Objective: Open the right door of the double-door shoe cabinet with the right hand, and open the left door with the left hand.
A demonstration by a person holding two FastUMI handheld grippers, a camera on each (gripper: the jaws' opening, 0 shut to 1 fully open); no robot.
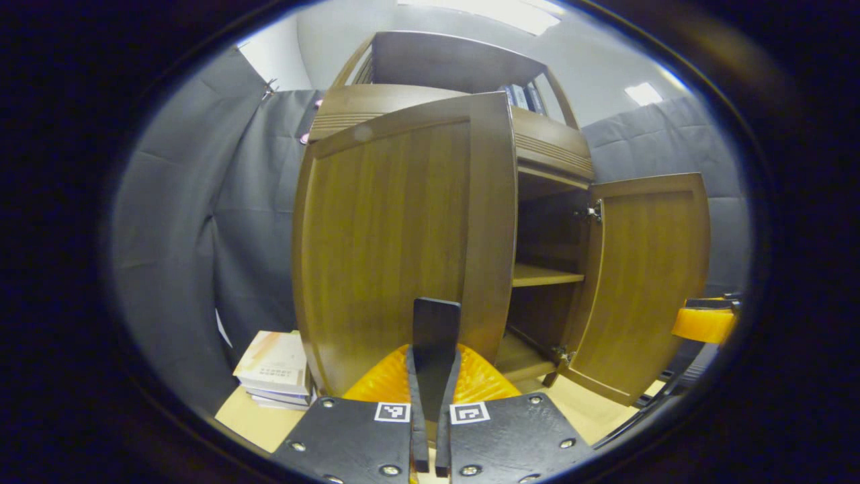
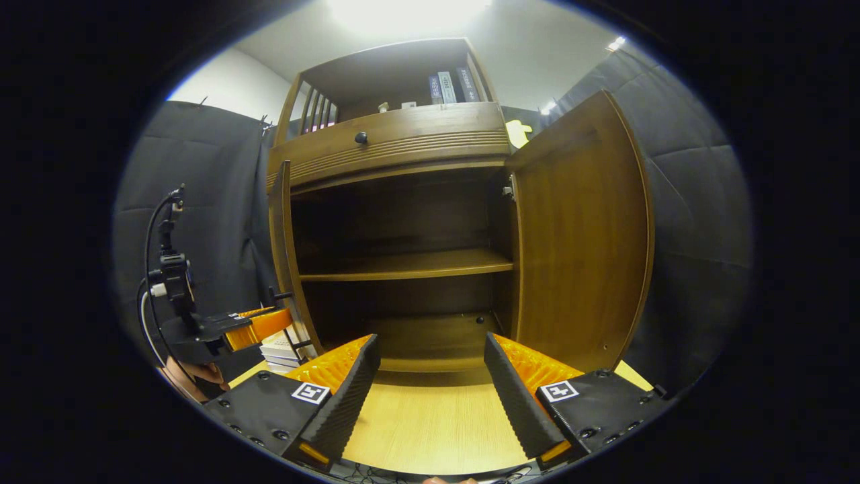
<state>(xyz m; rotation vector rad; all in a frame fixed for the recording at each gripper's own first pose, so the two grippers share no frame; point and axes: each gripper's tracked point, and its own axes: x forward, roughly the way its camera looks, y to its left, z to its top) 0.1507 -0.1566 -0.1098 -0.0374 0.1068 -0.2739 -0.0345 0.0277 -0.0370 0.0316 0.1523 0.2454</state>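
doors (image 2: 578, 235) both swung open (no legible writing); left gripper (image 1: 433, 376) clamps handle (image 1: 435, 329), right gripper (image 2: 430, 376) agape.

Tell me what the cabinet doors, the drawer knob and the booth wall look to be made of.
Cabinet doors: wood or wood-look veneer, judging by the brown grain streaks and soft satin sheen; solid or laminate cannot be told. Drawer knob: small, dark and round with a faint gloss, possibly metal or plastic. Booth wall: dark cloth, since it hangs in folds and creases.
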